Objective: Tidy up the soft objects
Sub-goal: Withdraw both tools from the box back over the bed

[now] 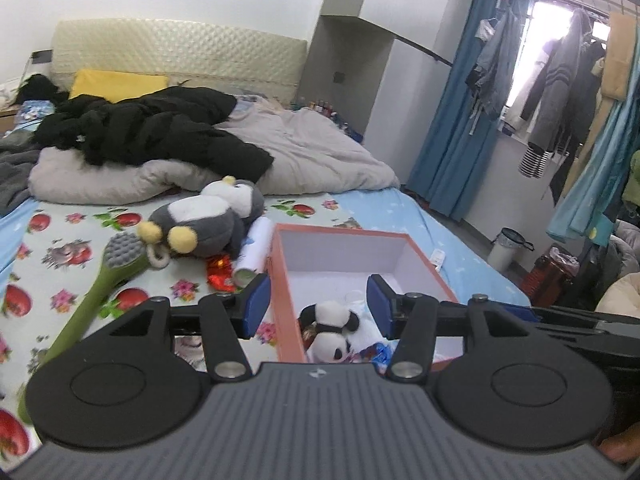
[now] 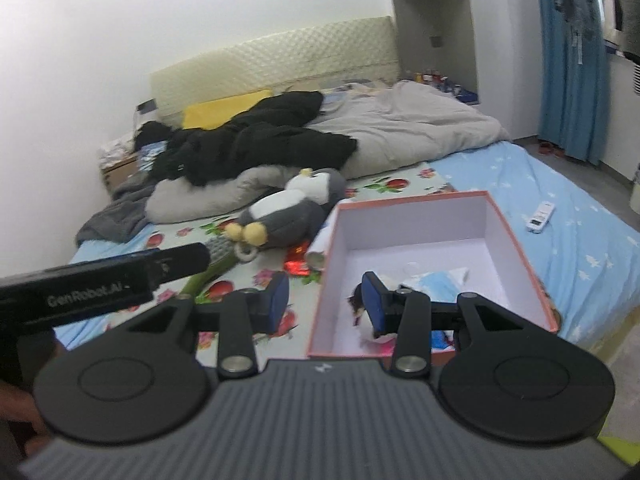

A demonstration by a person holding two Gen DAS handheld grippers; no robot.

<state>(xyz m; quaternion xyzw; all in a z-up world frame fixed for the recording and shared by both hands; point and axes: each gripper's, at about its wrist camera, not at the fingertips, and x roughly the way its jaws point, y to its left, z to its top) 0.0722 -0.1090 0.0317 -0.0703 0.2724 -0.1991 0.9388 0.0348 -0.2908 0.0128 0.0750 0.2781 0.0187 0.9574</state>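
A salmon-rimmed box (image 1: pixel 340 233) with a white inside stands on the bed, and a small panda plush (image 1: pixel 332 332) lies in its near corner. My left gripper (image 1: pixel 318 304) hovers above that corner, open, with nothing between its blue pads. A grey and white penguin plush (image 1: pixel 204 220) lies on the sheet left of the box. In the right wrist view the box (image 2: pixel 412 198) sits ahead. My right gripper (image 2: pixel 325 302) is open over its near left wall. One finger hides most of the panda (image 2: pixel 366 330). The penguin (image 2: pixel 288 216) lies beyond.
A green brush with a grey head (image 1: pixel 100 284), a white roll (image 1: pixel 254 252) and a red wrapper (image 1: pixel 218 272) lie by the penguin. A crumpled duvet (image 1: pixel 312 152) and a black coat (image 1: pixel 160 128) fill the bed's far half. A white remote (image 2: pixel 540 212) rests right of the box.
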